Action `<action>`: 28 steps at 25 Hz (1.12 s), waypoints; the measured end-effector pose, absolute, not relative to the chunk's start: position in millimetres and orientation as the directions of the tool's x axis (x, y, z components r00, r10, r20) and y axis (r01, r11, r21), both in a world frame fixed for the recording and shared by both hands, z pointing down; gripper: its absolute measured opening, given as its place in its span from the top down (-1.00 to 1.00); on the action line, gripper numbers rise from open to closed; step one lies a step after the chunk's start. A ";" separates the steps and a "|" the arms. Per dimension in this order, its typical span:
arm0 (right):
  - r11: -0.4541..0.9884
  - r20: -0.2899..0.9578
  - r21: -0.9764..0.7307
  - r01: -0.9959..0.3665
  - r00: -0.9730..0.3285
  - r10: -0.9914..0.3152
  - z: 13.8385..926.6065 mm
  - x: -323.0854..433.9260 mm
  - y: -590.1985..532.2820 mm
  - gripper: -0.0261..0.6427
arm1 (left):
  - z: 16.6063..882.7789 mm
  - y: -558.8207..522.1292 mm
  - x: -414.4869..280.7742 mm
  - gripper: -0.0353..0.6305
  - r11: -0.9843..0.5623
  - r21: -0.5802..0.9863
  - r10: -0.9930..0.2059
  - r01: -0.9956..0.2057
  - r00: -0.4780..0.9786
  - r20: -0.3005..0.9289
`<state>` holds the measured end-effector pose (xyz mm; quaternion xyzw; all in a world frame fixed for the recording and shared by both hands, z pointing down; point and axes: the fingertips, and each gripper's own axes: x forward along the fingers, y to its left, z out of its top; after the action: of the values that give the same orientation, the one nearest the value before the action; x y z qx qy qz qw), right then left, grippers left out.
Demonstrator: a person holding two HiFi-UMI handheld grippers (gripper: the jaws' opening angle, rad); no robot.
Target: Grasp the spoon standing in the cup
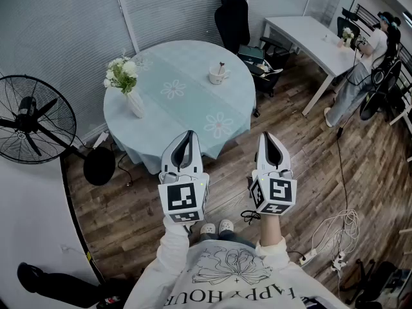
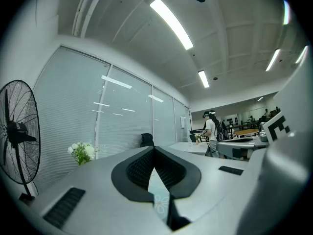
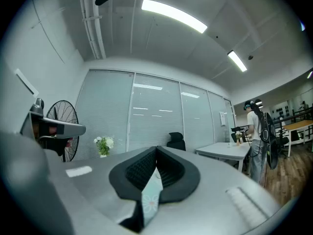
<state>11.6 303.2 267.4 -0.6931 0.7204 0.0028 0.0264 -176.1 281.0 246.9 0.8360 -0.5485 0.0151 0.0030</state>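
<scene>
Your left gripper (image 1: 188,137) and right gripper (image 1: 266,137) are side by side, pointing level. Both have their jaws closed tip to tip with nothing between them. They are close to the near edge of the round counter under a pale teal flowered cloth (image 1: 187,60). The small dark-handled spoon (image 1: 221,65) stands in the white ceramic cup (image 1: 217,76) toward the counter's far side, well apart from both jaws.
</scene>
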 end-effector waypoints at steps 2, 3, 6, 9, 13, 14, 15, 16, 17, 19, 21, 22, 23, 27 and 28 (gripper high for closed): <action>0.040 -0.040 -0.034 -0.999 -0.038 -0.998 268.2 11.7 303.8 0.89 | 247.4 281.4 -176.0 0.88 -0.398 -0.011 -0.917 -0.917 0.398 0.029; 0.040 -0.040 -0.034 -0.999 -0.039 -0.998 268.6 11.8 304.0 0.89 | 247.7 281.5 -176.0 0.88 -0.398 -0.012 -0.917 -0.917 0.397 0.030; 0.041 -0.038 -0.036 -0.999 -0.040 -0.998 270.5 11.8 303.1 0.89 | 248.2 281.1 -177.0 0.88 -0.395 -0.011 -0.918 -0.918 0.395 0.029; 0.045 -0.035 -0.044 -0.998 -0.044 -0.998 273.2 13.1 300.4 0.89 | 247.9 279.1 -175.7 0.88 -0.395 -0.009 -0.918 -0.919 0.395 0.023; 0.058 -0.044 -0.054 -0.997 -0.056 -0.997 274.2 19.0 297.0 0.89 | 252.5 275.8 -168.7 0.88 -0.390 -0.010 -0.920 -0.921 0.389 0.034; 0.061 -0.050 -0.054 -0.997 -0.059 -0.997 273.6 20.9 296.1 0.89 | 253.0 275.1 -166.5 0.88 -0.387 -0.010 -0.922 -0.922 0.387 0.034; 0.064 -0.055 -0.054 -0.996 -0.061 -0.997 273.0 22.8 295.0 0.89 | 253.3 274.3 -164.3 0.88 -0.385 -0.010 -0.923 -0.923 0.384 0.034; 0.068 -0.059 -0.053 -0.996 -0.065 -0.996 272.6 24.8 293.6 0.89 | 253.5 273.4 -162.3 0.88 -0.382 -0.010 -0.924 -0.924 0.381 0.034; 0.071 -0.061 -0.052 -0.996 -0.068 -0.996 272.6 26.9 291.9 0.89 | 253.5 272.4 -160.2 0.88 -0.378 -0.009 -0.925 -0.926 0.378 0.033; 0.080 -0.060 -0.051 -0.995 -0.077 -0.995 273.4 31.9 288.5 0.89 | 252.9 271.0 -155.8 0.88 -0.370 -0.006 -0.929 -0.929 0.370 0.030; 0.091 -0.058 -0.052 -0.995 -0.088 -0.994 274.9 37.6 286.0 0.89 | 251.6 270.3 -150.6 0.88 -0.364 -0.009 -0.931 -0.931 0.363 0.023; 0.098 -0.056 -0.052 -0.994 -0.095 -0.994 275.9 40.4 285.0 0.89 | 250.9 270.1 -147.9 0.88 -0.361 -0.011 -0.933 -0.933 0.361 0.018; 0.106 -0.054 -0.051 -0.993 -0.103 -0.993 277.1 42.8 284.1 0.89 | 250.6 269.9 -145.6 0.88 -0.356 -0.010 -0.935 -0.934 0.356 0.013; 0.133 -0.046 -0.050 -0.990 -0.131 -0.990 282.8 51.4 282.0 0.89 | 254.7 271.8 -137.6 0.88 -0.329 0.014 -0.944 -0.944 0.329 0.010; 0.137 -0.042 -0.054 -0.989 -0.135 -0.990 284.7 53.9 281.8 0.89 | 256.8 272.8 -134.9 0.88 -0.326 0.019 -0.945 -0.945 0.326 0.012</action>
<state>53.9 281.8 284.7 -0.6569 0.7532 -0.0065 0.0334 -134.9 272.8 256.8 0.8142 -0.5804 -0.0004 0.0112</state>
